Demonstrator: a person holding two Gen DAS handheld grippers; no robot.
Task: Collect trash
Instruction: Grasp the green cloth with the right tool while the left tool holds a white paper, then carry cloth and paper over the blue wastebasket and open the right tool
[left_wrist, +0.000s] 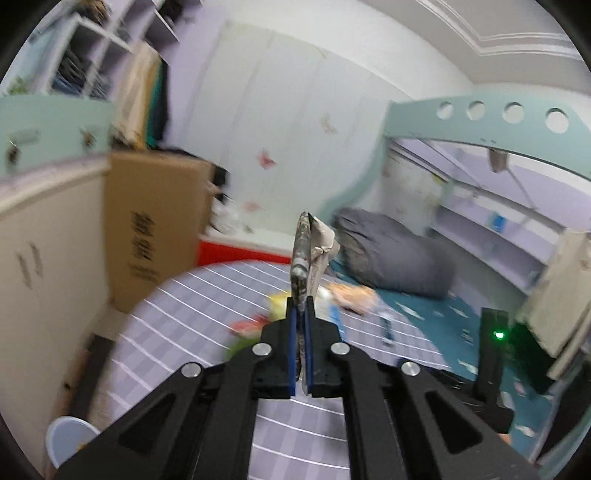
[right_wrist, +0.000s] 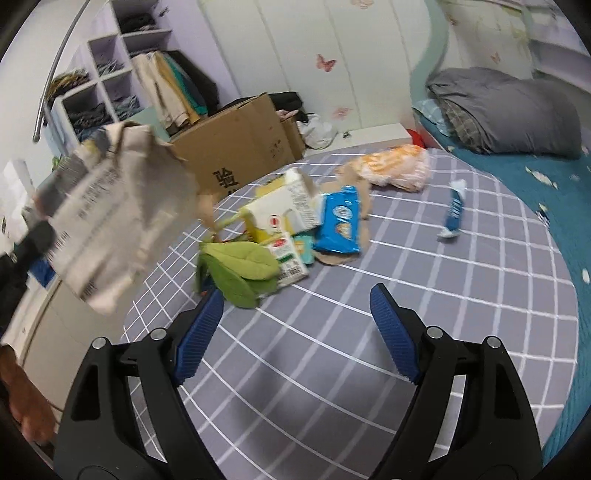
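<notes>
Our left gripper (left_wrist: 302, 317) is clamped on one crumpled paper (left_wrist: 308, 254), lifted off the table (right_wrist: 332, 350). Our right gripper (right_wrist: 297, 306) gapes empty above bare cloth near the table's edge. We count one blue packet (right_wrist: 340, 225), one white carton (right_wrist: 284, 210), one orange bag (right_wrist: 395, 166).

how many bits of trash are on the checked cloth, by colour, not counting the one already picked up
Blue: 2, the biscuit pack and the small wrapper
Orange: 1, the bag
Green: 1, the leafy piece
White and yellow: 2, the big carton and the small carton
Brown: 1, the cardboard scrap
Total: 7
</notes>
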